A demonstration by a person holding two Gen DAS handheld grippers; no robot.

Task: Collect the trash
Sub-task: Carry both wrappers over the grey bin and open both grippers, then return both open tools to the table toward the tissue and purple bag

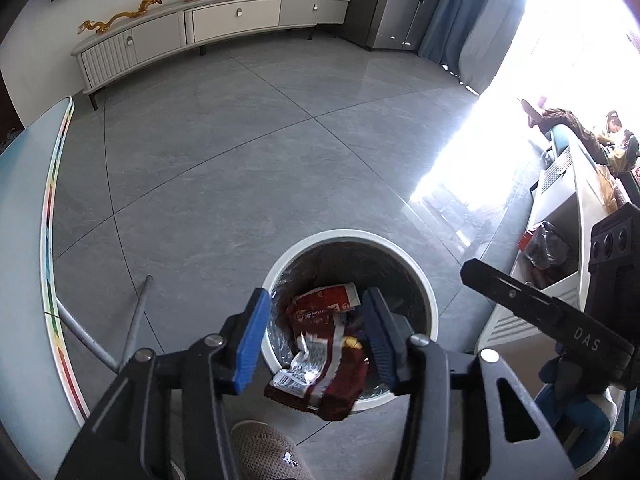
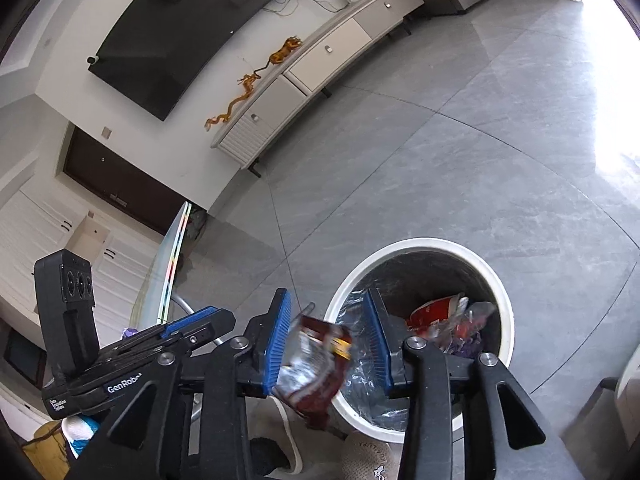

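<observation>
The left gripper (image 1: 316,336) has black angular linkage arms with triangular cut-outs, round silver pivot screws, and two ribbed blue pads (image 1: 250,342); the right gripper (image 2: 328,344) is built the same, black arms, silver screws, blue ridged pads (image 2: 276,344); seen from the left wrist, its body carries white "DAS" lettering and a black block with three round sockets; seen from the right wrist, the left unit reads "GenRobo"; below the grippers, beige knit shoes (image 1: 266,454) with a small white emblem.

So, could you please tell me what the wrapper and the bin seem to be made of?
The wrapper looks like thin metallised plastic film: crinkled, dark red print outside, shiny silver inside. The bin seems to be smooth white plastic, though coated metal is possible; its rim is glossy.
</observation>
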